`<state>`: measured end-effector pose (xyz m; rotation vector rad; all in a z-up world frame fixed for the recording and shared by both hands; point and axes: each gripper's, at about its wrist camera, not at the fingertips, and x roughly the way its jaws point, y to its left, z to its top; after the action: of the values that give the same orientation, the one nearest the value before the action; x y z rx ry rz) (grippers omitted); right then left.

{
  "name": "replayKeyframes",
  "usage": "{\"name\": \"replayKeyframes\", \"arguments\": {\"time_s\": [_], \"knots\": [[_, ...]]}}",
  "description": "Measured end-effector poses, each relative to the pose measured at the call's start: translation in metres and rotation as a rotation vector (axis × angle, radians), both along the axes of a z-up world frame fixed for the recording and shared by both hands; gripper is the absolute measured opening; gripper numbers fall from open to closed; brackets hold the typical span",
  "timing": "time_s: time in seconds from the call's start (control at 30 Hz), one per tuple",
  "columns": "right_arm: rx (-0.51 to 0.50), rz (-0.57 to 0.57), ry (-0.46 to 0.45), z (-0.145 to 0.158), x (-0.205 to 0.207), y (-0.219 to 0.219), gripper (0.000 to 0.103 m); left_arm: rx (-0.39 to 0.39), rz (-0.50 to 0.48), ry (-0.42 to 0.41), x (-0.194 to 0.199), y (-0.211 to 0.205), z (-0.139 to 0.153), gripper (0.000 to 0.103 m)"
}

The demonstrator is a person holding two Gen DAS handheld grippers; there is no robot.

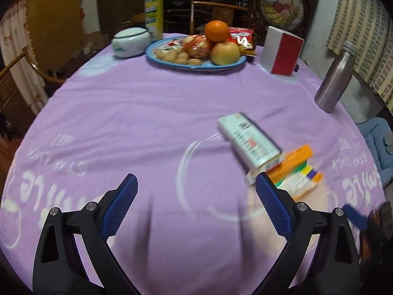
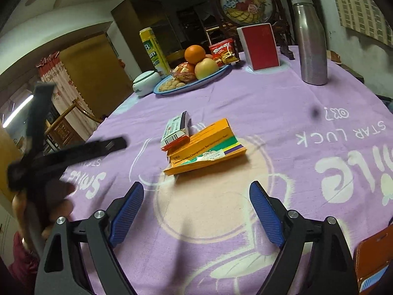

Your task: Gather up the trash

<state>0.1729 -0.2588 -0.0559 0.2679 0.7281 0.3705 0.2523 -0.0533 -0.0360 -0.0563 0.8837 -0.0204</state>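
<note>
Left gripper: I read the blue-padded jaws as spread wide with nothing between them, hovering over the purple printed tablecloth. In the right wrist view it shows only as a dark blurred shape at the left edge.
Fruit plate: blue-rimmed plate with an orange, an apple and nuts sits at the far side, well apart from my target. Not trash as far as I can judge; I leave it.
Task items: small white cardboard box with a red end lies tilted across the flat orange cardboard box with green and yellow stripes. They touch, the white one on top, near the middle of the cloth and just ahead of the right jaws.
Right gripper: jaws released, wide, empty, aimed at the orange box.
Steel bottle: tall brushed-metal bottle stands upright at far right, well clear.
Risk 1: closing on the orange box alone would likely tip the white box off, since it only rests there.
Risk 2: the orange box lies flat, so the pads may pinch cloth and drag the cloth, plate and bottle with it.
Risk 3: both grippers converging on one stack could collide.
Risk 4: the left view is smeared, so my aim from it is unreliable.
</note>
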Motion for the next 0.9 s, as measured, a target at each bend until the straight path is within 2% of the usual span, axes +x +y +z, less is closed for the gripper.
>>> {"name": "replayKeyframes", "arguments": {"time_s": [0.2,0.33,0.47,0.8,0.9], "knots": [[-0.003,-0.017,0.008,-0.002,0.001,-0.003,0.087,-0.093,-0.037,0.032,0.046,-0.025,-0.004,0.093],[0.002,-0.029,0.02,-0.002,0.002,-0.005,0.087,-0.124,-0.043,0.03,0.066,-0.035,-0.005,0.094],[0.013,-0.047,0.038,-0.004,0.004,-0.009,0.087,-0.066,-0.027,0.036,0.081,-0.043,-0.022,0.094],[0.028,-0.052,0.077,-0.008,0.01,-0.011,0.087,0.003,0.023,0.107,0.091,-0.026,-0.057,0.094],[0.031,-0.055,0.086,-0.009,0.011,-0.011,0.087,0.093,0.027,0.087,0.089,-0.031,-0.062,0.097]]}}
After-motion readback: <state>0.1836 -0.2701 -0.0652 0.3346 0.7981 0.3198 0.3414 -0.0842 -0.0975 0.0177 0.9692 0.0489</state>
